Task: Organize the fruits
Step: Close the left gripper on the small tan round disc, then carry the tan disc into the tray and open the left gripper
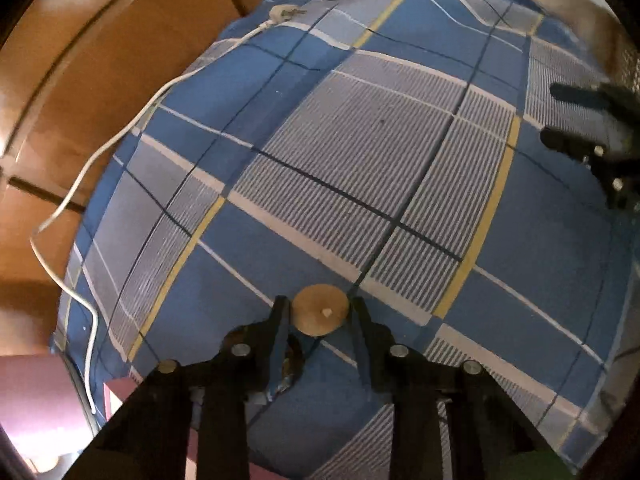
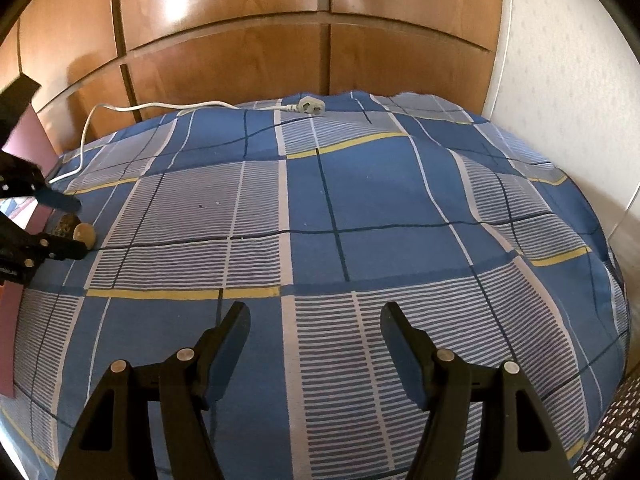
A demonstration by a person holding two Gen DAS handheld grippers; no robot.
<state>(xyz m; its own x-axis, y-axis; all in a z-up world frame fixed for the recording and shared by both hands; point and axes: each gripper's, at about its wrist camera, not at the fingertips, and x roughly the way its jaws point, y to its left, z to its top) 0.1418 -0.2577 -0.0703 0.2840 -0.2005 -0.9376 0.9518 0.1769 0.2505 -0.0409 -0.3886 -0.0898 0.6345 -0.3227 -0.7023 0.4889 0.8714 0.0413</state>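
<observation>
A tan round fruit piece (image 1: 319,315) with a small nub lies on the blue checked bedcover (image 1: 360,152). It sits between the fingertips of my left gripper (image 1: 318,308), which points steeply down and stands open around it. A dark speckled piece (image 1: 294,356) lies just behind the left finger. In the right wrist view the tan fruit piece (image 2: 84,233) and the speckled piece (image 2: 65,223) show at the far left between the left gripper's fingers (image 2: 60,201). My right gripper (image 2: 316,318) hovers open over the bedcover (image 2: 360,200) with nothing between its fingers; in the left wrist view the right gripper (image 1: 556,116) is at the right edge.
A white cable with a plug (image 2: 308,107) lies along the bed's far edge. Wooden panels (image 2: 280,40) rise behind the bed and a white wall (image 2: 560,80) stands to the right. A maroon object (image 2: 24,136) is at the left, a perforated basket (image 2: 616,432) at the lower right.
</observation>
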